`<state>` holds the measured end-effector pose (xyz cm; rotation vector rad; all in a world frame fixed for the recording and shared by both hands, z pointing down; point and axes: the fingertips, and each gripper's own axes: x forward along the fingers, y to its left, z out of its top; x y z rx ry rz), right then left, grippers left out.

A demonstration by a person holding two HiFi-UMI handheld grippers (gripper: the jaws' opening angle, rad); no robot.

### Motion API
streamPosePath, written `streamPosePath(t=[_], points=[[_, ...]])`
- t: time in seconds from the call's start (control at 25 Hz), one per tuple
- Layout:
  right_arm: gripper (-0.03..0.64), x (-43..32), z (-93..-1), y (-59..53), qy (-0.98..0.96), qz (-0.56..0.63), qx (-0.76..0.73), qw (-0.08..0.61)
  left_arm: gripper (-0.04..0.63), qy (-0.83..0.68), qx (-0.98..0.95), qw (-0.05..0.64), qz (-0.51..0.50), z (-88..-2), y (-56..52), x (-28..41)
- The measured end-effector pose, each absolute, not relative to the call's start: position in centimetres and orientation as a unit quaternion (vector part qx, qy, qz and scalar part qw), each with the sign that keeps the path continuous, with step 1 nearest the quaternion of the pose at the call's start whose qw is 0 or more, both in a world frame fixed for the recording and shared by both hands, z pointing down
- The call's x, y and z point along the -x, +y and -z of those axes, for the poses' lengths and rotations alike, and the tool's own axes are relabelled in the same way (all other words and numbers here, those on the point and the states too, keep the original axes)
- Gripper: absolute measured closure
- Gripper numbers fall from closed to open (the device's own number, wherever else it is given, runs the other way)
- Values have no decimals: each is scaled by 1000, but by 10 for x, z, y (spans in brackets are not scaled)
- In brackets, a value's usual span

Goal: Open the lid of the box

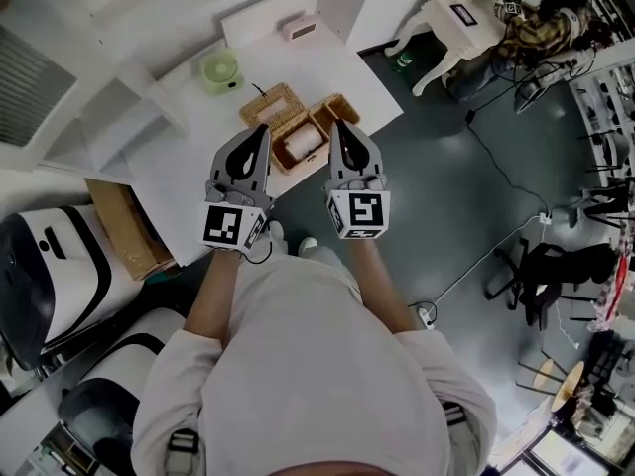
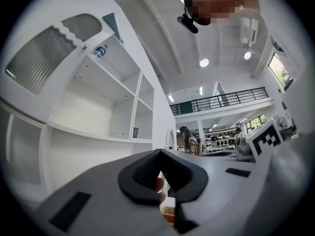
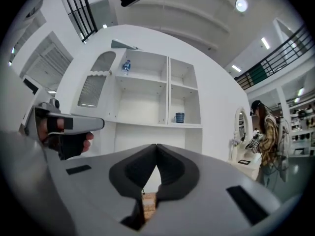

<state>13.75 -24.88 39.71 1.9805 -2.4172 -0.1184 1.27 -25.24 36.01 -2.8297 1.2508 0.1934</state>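
Head view: person stands at white table, one gripper in each hand, both held over table edge.

Left gripper: jaws closed, tips meeting, nothing gripped. Confirmed in left gripper view: dark pads touch at the point, w/ only a sliver of wicker seen below through the gap.

Right gripper: jaws closed tip to tip, nothing gripped. Right gripper view agrees; wicker shows low in the gap.

Task item: tan woven wicker box sits on table at 12 o'clock from both grippers, its near edge between the two tips. No contact w/ either gripper apparent. White roll-shaped item shows in box's middle section; lid position can't be confirmed from this angle.

Other items: pale green round object at 10 o'clock from box; small pinkish box at 12 o'clock, near table's far edge. Brown cardboard carton on floor at 8 o'clock from box.

Right gripper view also shows white shelving unit ahead, w/ blue mug on a shelf.
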Motion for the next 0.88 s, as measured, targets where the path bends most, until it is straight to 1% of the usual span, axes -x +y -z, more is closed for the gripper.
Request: streamPosePath(t=[0.2,0.32,0.48,0.68,0.88], points=[[618,-147,-387,-200,-780,22,-626,17,601,408,912,20,-44,-363,-204,-26],[618,-148,-390,-174,-779,4,-627,11,601,412,910,16,-39,-366,-179,-26],[618,-136,-391,-143,-772,17,-636,11,601,407,912,28,-40,-361,-154,-21],[618,-107,-384,-101,-756,31,-653,11,601,389,918,40,-57,-348,-113,9],[618,-53,-368,-56,-742,60,-667,22,601,372,925,37,-71,-337,-71,57]])
